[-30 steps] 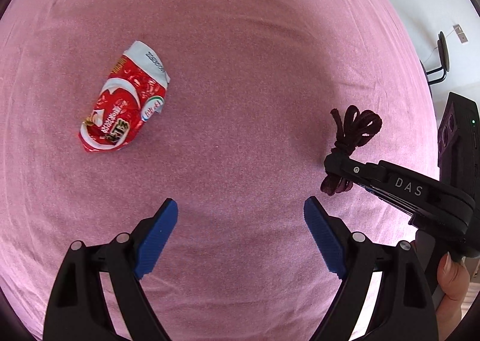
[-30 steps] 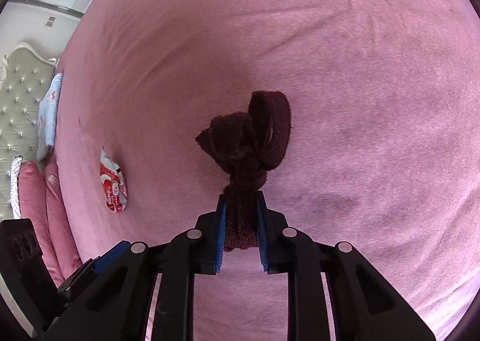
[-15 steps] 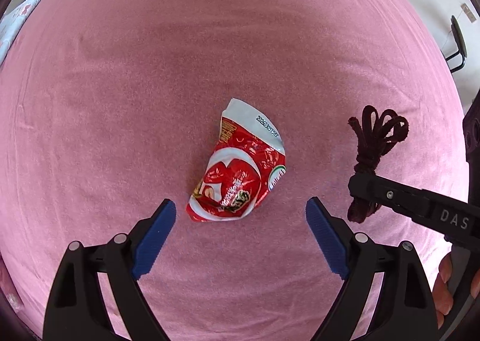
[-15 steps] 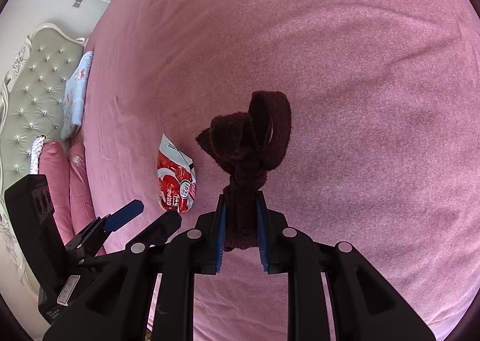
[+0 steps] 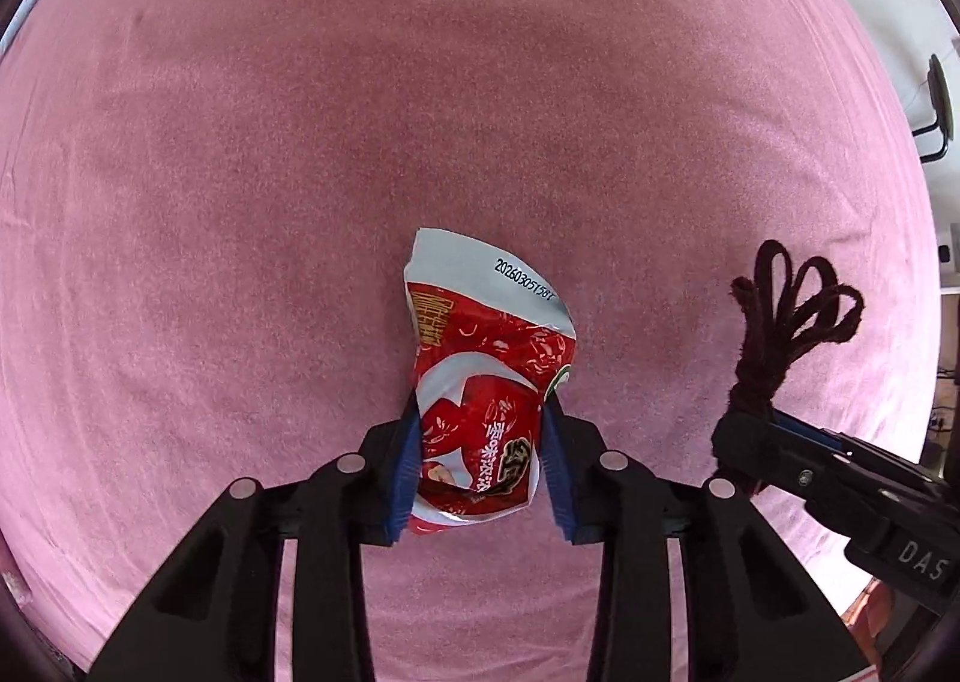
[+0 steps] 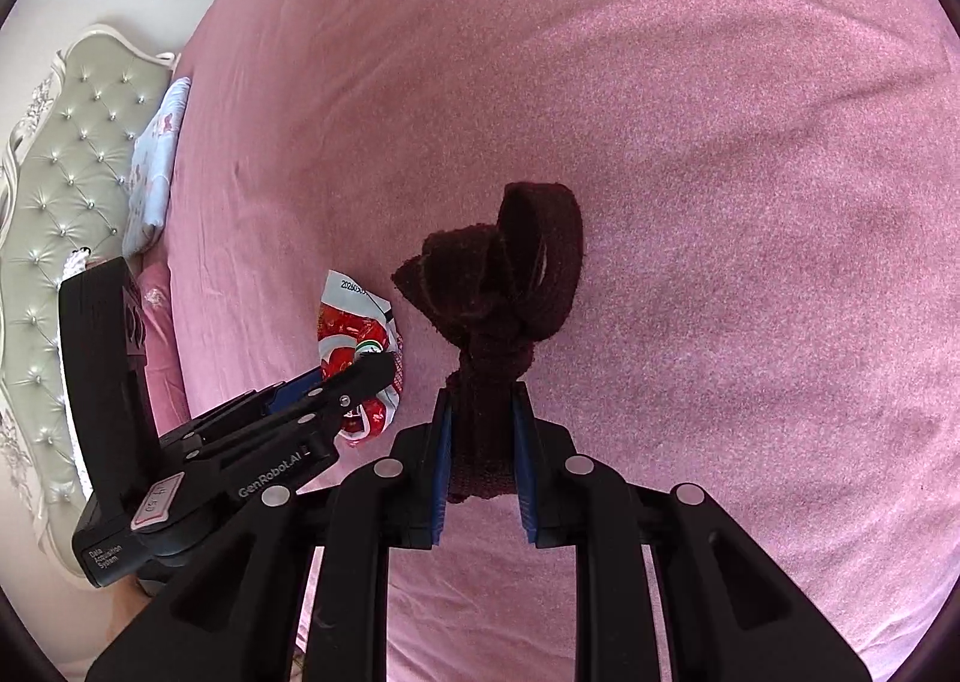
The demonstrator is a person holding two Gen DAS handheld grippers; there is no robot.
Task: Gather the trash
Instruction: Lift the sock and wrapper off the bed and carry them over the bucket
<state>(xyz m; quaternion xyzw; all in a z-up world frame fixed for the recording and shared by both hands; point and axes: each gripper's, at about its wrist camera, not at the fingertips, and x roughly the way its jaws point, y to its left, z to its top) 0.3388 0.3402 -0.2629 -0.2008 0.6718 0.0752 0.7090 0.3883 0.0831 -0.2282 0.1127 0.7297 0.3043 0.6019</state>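
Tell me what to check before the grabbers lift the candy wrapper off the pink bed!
1. Wrapper between the left gripper fingers: ok. The red wrapper sits between the blue pads, whose jaws have just been closing.
2. Pads squeezing both sides: ok, they press its edges.
3. Grip deep enough: cannot tell; only the lower half is pinched.
4. Pink blanket not caught: cannot tell.
5. Right gripper holding the dark knotted cord: ok, clamped shut on it.
6. Grippers apart: ok, a gap shows.

Crumpled red wrapper [image 5: 480, 400] on pink bedsheet [image 5: 240, 202]
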